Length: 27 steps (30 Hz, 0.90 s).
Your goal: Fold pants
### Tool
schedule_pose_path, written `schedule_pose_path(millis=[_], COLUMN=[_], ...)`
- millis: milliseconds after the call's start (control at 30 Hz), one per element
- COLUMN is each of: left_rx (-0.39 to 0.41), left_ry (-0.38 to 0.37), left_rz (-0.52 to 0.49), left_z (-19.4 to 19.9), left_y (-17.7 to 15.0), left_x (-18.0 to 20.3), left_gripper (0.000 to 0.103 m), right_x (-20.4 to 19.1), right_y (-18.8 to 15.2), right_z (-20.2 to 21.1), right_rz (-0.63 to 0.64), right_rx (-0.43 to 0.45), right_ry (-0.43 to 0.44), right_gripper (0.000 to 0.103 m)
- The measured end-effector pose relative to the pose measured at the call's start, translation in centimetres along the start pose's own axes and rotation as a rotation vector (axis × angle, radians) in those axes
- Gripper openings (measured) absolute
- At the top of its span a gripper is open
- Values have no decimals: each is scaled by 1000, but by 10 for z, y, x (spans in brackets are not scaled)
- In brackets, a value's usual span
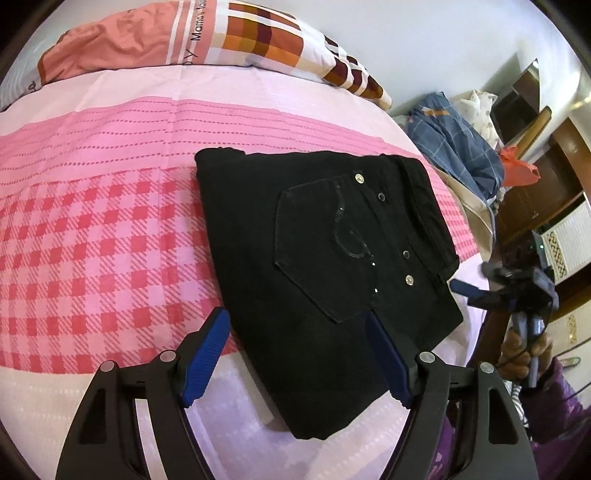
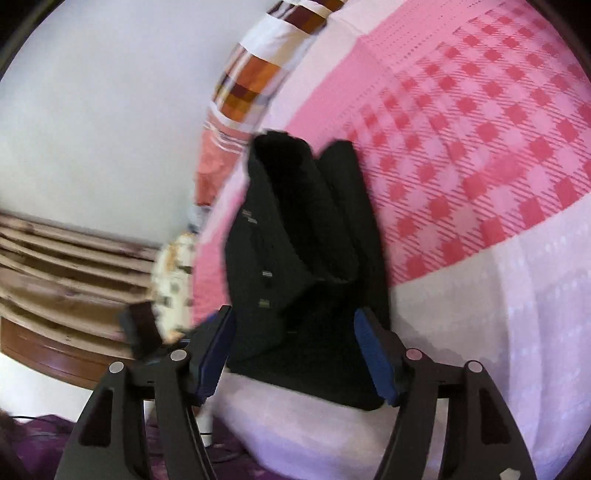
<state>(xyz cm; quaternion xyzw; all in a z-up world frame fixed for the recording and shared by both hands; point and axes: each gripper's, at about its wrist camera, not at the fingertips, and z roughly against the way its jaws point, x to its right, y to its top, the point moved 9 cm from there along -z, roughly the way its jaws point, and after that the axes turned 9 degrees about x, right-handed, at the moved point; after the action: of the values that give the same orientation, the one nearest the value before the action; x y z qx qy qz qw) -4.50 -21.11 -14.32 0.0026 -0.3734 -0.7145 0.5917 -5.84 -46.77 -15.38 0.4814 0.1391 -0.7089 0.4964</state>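
Note:
Black pants point(image 1: 325, 258) lie folded into a compact rectangle on the pink checked bed sheet point(image 1: 92, 240), back pocket and metal studs facing up. My left gripper point(image 1: 295, 319) hovers open over their near edge, one blue finger above the sheet and the other above the cloth. In the left wrist view my right gripper point(image 1: 474, 277) is at the pants' right corner, beside the waistband. The right wrist view is blurred: the right gripper point(image 2: 293, 314) is open, the end of the folded pants point(image 2: 303, 258) lies between its fingers, and the pads stand apart from the cloth.
A quilt point(image 1: 258, 33) with orange and brown checks lies at the far end of the bed. Blue plaid bedding point(image 1: 454, 147) is piled beyond the right edge, in front of wooden furniture point(image 1: 535, 184). A hand point(image 1: 524, 354) holds the right gripper's handle. Slatted wood point(image 2: 55, 266) stands at the left.

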Motion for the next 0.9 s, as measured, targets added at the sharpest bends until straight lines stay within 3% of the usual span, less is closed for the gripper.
schedule_pose_path(millis=[333,367,400,433,600,733,900], left_rx=[-37,-36,-35,-34,-34,-12,-2], left_ry=[-6,-5,-5,-8,-14,-8,-14], left_rz=[6,3,0,2,30,12,3], left_z=[-15,-15,-15,-14,-11,-2,1], left_y=[-5,-5,-5,-4,-2,5,10], left_x=[12,13,13,13,9,5,8], left_gripper=[76,76,77,77,77,77,77], right_x=[-15,-13,-9,-4,-5,-14,4], right_y=[9,10,12,13,11,-2,-19], right_z=[-35,-35,-37,-37,-25,-2,13], right_rz=[77,72,64,52,-59,-125,-194], right_rx=[52,55,55,52,78,106,117], right_ry=[-73,-83,-109,-128,-59,-20,-22], right_gripper=[69,58,39,38,27,26,25])
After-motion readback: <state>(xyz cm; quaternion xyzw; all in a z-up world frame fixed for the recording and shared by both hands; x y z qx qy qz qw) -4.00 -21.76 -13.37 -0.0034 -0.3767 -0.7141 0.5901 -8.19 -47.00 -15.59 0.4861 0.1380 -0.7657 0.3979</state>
